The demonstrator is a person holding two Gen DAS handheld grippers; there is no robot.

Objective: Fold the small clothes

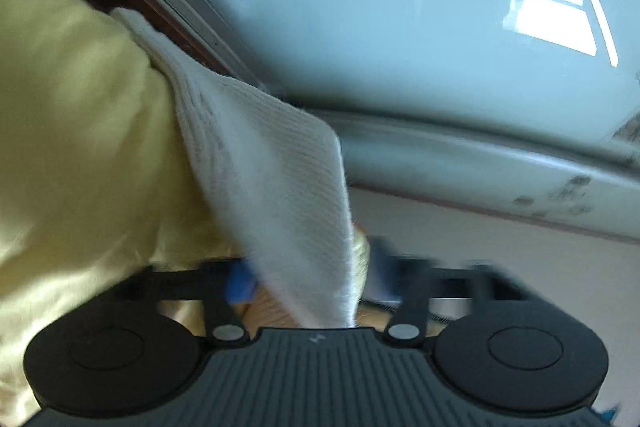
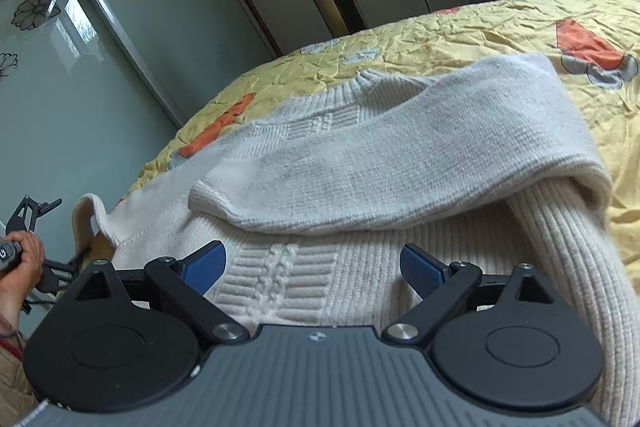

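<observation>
1. A white cable-knit sweater (image 2: 320,227) lies spread flat on the yellow patterned bedspread (image 2: 500,27).
2. 1 sleeve (image 2: 400,163) is folded across its chest.
3. Its other cuff (image 1: 280,187) is lifted off the bedspread's edge.

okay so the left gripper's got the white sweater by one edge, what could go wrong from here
1. The left gripper pinches only a narrow strip of the white sweater; a hard pull could slip it free.
2. One sleeve already lies folded across the chest; dragging the edge may undo it.
3. The sweater sits near the edge of the yellow bedspread, so it could slide off.
4. The right gripper is open above the knit and isn't pinning anything.
</observation>
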